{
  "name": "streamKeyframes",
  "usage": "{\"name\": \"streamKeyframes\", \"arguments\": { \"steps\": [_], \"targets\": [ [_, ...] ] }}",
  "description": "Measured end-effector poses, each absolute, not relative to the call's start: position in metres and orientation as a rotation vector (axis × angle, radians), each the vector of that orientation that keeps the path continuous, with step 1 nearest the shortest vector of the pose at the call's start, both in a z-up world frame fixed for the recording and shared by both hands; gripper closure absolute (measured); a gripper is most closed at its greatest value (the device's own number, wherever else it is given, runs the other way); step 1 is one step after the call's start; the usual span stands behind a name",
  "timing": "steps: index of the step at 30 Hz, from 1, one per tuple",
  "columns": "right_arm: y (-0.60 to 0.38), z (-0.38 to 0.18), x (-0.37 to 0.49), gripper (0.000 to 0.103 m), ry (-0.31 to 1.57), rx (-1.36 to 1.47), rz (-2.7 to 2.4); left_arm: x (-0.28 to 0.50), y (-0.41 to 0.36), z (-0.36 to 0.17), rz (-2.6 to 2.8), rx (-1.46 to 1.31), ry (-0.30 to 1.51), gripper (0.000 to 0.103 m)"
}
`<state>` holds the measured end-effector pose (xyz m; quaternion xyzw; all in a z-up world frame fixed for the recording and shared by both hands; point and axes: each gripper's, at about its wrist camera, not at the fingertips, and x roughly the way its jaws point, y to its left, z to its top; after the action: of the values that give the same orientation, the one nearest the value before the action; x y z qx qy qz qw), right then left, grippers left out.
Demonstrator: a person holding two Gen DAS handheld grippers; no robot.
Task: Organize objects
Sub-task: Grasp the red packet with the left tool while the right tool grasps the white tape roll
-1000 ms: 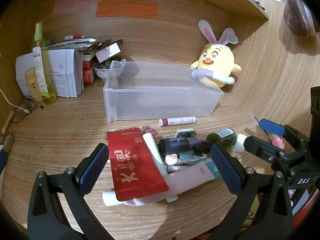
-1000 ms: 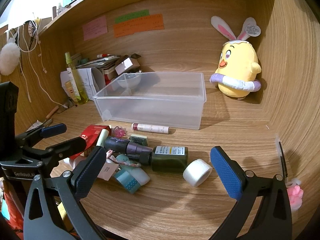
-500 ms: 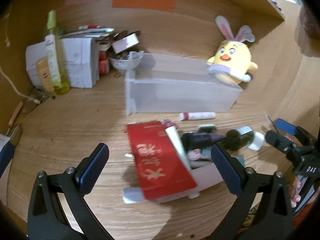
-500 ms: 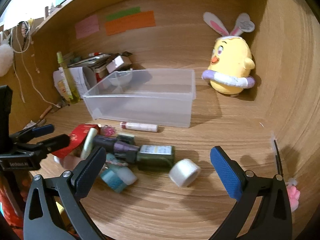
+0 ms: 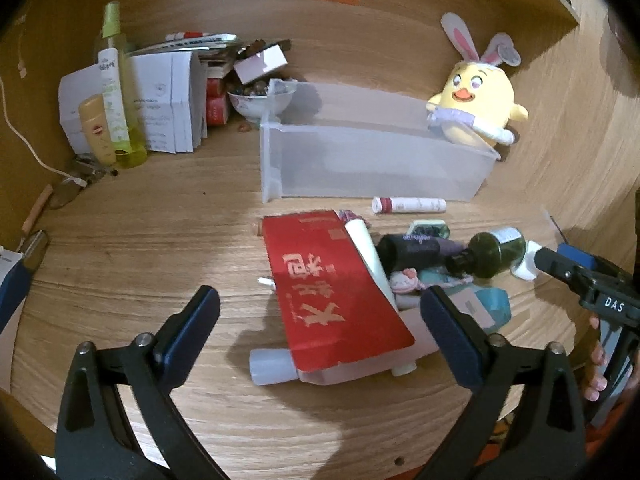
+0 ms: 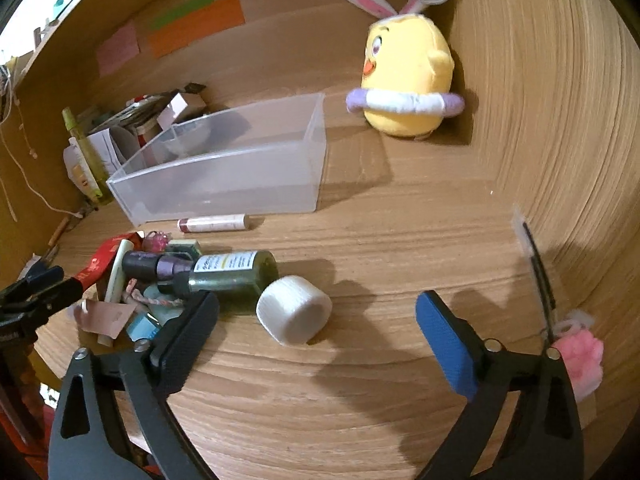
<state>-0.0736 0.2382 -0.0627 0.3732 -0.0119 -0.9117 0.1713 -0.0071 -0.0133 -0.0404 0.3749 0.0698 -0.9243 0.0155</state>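
Over the pile, my left gripper (image 5: pixel 320 320) and right gripper (image 6: pixel 318 320), apart and just narrowing, empty; white roll (image 6: pixel 294 309) might roll away if nudged.

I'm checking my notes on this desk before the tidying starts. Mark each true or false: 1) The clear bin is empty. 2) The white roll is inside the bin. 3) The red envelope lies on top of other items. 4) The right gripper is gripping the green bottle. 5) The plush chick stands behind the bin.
1) True: the clear bin holds nothing.
2) False: the white roll lies on the desk, in front of the bin.
3) True: the red envelope rests over a pale tube.
4) False: the right gripper is open, holding nothing; the green bottle lies untouched.
5) True: the plush chick stands behind it.
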Motion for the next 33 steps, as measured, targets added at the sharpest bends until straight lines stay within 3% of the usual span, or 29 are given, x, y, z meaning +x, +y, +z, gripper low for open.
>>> {"name": "streamKeyframes", "arguments": {
  "steps": [2,13,17,20,22,26,33],
  "targets": [
    [0.235,-0.067,-0.075,0.014,-0.035,1.072,-2.575,-0.010,-0.012,-0.045,-2.862,1.207,0.202,0.022],
    [0.218,-0.077,-0.083,0.036,0.039,1.088,-2.557,-0.014,-0.040,-0.055,-2.801,1.211,0.283,0.022],
    [0.217,-0.078,-0.087,0.039,0.043,1.100,-2.559,-0.025,-0.049,-0.050,-2.809,1.241,0.311,0.022],
    [0.218,-0.078,-0.089,0.039,0.040,1.109,-2.560,-0.037,-0.048,-0.042,-2.835,1.274,0.252,0.020],
    [0.219,-0.078,-0.090,0.040,0.038,1.112,-2.563,-0.046,-0.046,-0.039,-2.852,1.296,0.192,0.013],
    [0.221,-0.078,-0.093,0.052,0.031,1.116,-2.564,-0.069,-0.043,-0.040,-2.846,1.408,0.089,0.012],
    [0.223,-0.077,-0.093,0.064,0.028,1.109,-2.566,-0.095,-0.041,-0.053,-2.827,1.588,0.056,0.013]
  ]
}}
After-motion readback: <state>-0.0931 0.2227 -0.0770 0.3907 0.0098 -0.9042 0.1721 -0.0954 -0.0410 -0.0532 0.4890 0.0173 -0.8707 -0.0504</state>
